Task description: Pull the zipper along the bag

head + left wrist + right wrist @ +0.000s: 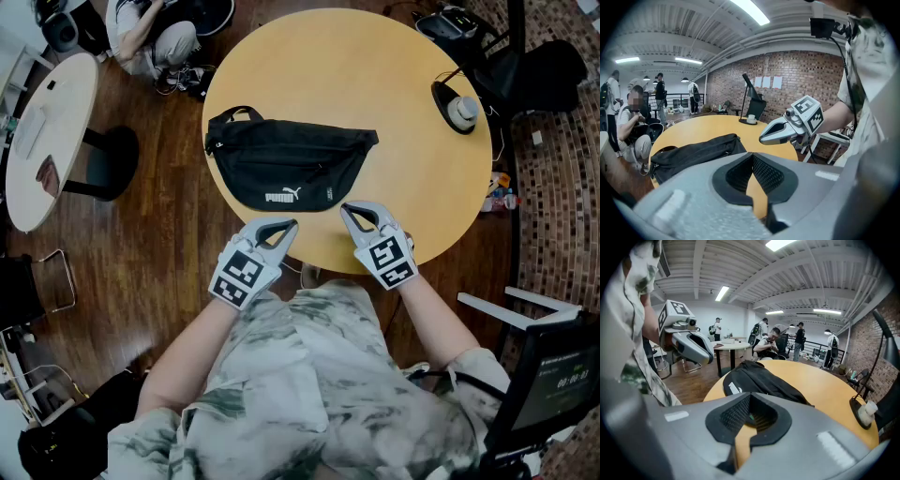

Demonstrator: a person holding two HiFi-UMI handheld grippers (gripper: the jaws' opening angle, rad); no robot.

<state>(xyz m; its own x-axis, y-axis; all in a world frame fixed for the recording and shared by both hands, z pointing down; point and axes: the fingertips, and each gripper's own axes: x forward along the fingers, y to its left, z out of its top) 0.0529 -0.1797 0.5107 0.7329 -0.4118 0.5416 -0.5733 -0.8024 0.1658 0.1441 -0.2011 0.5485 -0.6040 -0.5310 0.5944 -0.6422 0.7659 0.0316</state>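
1. Bag (286,164), black, lies flat on the round yellow desk (375,75), in the left-near part of it and just beyond both tools; neither tool touches it, so I judge the pull not yet begun; everything is left to do: steady the bag, find the slider, draw it along.
2. Left tool (289,225) hovers at the desk's near edge, just short of the bag's near side; its jaws are drawn together at the tips with nothing between them, only bare desk showing through the slit.
3. Long axis of the bag runs left to right across the person's front, close to level; a strap loop (230,114) sticks out at the left end; the white logo (281,198) sits on the bulged side facing the person; the right end tapers to a point; the zipper itself I cannot make out in any view, though it likely follows that same left-right line.
4. Right tool (347,210) hovers near the bag's right-near corner, apart from it; its jaws are likewise closed together and empty.
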